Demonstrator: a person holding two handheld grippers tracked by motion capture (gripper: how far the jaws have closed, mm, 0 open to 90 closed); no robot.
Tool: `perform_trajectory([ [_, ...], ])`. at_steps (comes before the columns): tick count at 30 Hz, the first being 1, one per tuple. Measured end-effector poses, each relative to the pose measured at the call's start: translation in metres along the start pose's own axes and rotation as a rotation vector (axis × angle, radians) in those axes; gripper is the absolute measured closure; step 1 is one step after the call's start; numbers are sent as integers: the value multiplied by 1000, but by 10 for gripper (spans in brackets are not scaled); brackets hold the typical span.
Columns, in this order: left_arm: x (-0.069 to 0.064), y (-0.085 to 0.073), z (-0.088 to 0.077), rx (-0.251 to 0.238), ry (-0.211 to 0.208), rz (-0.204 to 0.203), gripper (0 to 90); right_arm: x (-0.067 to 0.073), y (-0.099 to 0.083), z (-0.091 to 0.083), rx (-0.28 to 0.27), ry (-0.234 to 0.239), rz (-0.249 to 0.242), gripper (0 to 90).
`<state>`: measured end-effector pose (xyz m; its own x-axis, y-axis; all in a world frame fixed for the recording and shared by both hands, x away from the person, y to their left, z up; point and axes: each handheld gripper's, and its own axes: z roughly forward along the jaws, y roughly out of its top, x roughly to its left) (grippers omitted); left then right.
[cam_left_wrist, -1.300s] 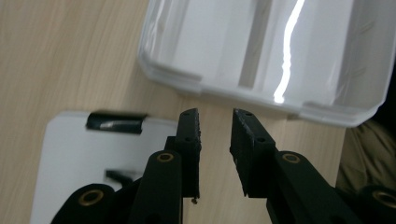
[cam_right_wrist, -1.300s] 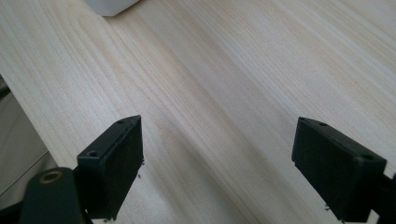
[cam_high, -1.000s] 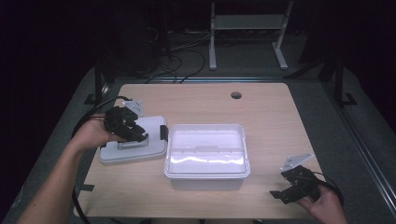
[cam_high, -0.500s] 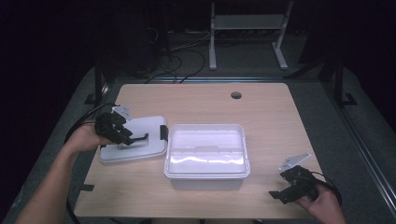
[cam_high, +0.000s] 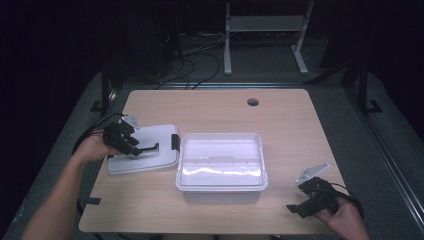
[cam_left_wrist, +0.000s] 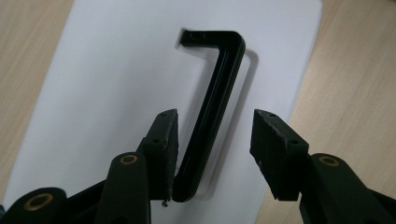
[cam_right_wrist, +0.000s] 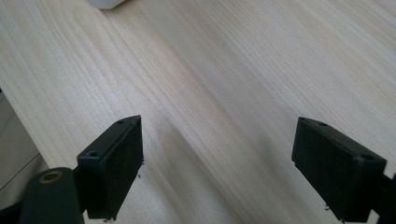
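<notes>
Black plastic handle (cam_left_wrist: 212, 112), L-bent at its far end, lies flat on white lid (cam_high: 150, 145) left of clear bin (cam_high: 221, 167). Left gripper (cam_left_wrist: 214, 135) straddles its bar; jaws have just been opening, 1 pad brushing the bar, no pinch. Right gripper (cam_right_wrist: 233, 163) spread wide over bare table (cam_right_wrist: 210, 70). Handle looks light, stiff, likely slick; best pinched mid-bar, across the narrow side.

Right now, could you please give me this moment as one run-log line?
left hand-held gripper: jaws just opening, black handle between them on white lid | right hand-held gripper: open over table | tub: uncovered
</notes>
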<state>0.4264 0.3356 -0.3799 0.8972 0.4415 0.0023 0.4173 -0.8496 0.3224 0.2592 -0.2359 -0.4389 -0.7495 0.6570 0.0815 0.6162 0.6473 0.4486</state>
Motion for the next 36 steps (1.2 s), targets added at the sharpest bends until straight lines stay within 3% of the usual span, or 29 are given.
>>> perform_trajectory([
  [7, 3, 4, 14, 45, -1, 13, 538, 0, 0, 0, 1, 2, -2, 160],
  [16, 5, 4, 23, 62, -1, 18, 698, 0, 0, 0, 0, 3, -2, 160],
  [23, -1, 8, 11, 33, 24, 35, 772, 1, 1, -1, -5, 4, -9, 160],
  [27, -3, 8, 5, 49, 35, 32, 840, 1, 1, -1, -4, 2, -10, 160],
  [28, -3, 7, 2, 65, 17, 23, 839, 2, 1, -1, -4, 2, -12, 160],
  [30, -5, 5, 0, 75, 29, 35, 843, 2, 2, 0, -2, 1, -12, 160],
  [34, -7, -1, -6, 72, 8, 12, 844, 3, 2, 0, -2, 2, -13, 160],
  [36, -11, -6, -17, 84, 14, 23, 845, 4, 2, 0, -2, 0, -15, 160],
])
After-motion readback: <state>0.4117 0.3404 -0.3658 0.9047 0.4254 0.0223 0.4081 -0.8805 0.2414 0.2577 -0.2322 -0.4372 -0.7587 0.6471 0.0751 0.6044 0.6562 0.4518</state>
